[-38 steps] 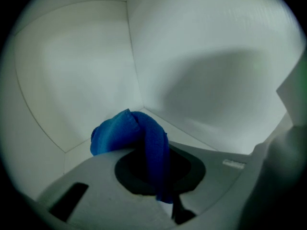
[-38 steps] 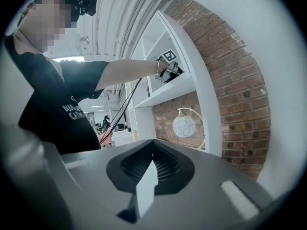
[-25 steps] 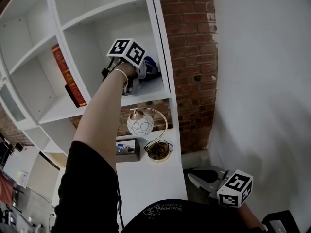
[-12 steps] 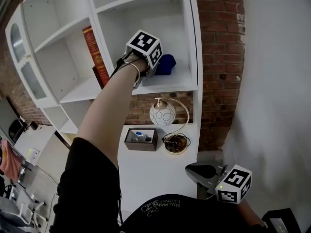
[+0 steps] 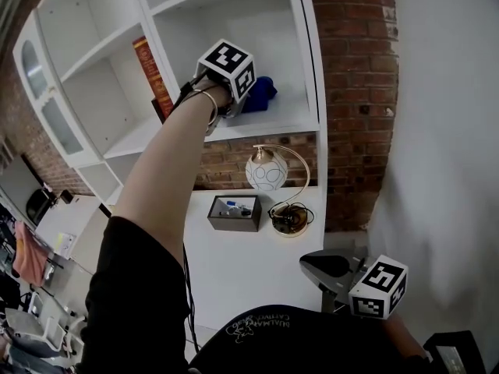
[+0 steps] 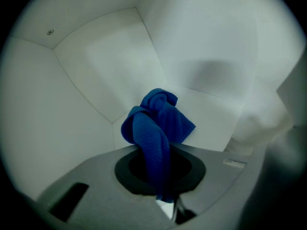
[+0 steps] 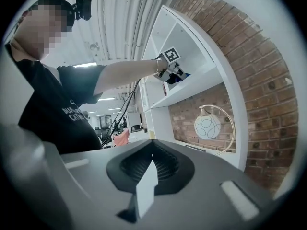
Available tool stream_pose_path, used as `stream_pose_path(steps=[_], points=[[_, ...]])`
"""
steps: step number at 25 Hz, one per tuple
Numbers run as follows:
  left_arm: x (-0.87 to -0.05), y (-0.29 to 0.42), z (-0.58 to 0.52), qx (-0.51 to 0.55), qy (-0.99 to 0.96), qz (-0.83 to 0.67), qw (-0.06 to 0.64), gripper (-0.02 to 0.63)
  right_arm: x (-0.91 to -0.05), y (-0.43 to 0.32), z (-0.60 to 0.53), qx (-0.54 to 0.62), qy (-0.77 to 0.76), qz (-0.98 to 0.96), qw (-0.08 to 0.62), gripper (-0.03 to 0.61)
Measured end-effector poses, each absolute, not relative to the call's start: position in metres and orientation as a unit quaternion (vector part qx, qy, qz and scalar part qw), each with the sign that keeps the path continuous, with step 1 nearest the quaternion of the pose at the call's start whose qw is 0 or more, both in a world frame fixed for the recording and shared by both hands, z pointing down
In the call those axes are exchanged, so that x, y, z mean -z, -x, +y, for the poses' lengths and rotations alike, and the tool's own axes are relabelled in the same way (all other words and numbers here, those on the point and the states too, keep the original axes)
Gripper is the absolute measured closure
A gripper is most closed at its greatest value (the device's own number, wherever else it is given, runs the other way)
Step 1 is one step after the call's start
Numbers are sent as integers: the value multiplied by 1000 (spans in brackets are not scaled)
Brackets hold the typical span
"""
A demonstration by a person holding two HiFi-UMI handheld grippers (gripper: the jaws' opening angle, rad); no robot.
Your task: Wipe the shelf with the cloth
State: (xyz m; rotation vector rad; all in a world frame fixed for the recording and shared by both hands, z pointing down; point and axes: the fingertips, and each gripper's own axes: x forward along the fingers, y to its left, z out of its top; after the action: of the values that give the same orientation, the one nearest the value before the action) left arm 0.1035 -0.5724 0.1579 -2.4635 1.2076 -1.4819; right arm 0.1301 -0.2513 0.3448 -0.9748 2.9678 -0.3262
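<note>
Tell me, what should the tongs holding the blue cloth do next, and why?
Probably press the cloth down flat and slide it sideways along the shelf. The left tongs are shut on it, and it sits bunched in a lump at the shelf's right end, so little of it would wipe as it is.

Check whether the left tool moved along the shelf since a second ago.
Yes: the left tool with the cloth shifted left, away from the shelf's right upright.
</note>
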Motion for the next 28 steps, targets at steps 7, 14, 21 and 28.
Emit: stream_pose_path(steps=[7, 14, 21, 28], points=[[-159, -81, -573, 529, 738, 418, 31, 598, -348, -138, -250, 108, 301, 947, 6, 572], [-164, -76, -578, 492, 748, 443, -40, 600, -348, -140, -251, 113, 284, 952, 8, 572], [-166, -85, -578, 464, 763, 440, -97, 604, -350, -148, -254, 119, 287, 950, 13, 572], [-168, -138, -574, 477, 784, 391, -75, 604, -353, -158, -257, 125, 303, 945, 13, 572]])
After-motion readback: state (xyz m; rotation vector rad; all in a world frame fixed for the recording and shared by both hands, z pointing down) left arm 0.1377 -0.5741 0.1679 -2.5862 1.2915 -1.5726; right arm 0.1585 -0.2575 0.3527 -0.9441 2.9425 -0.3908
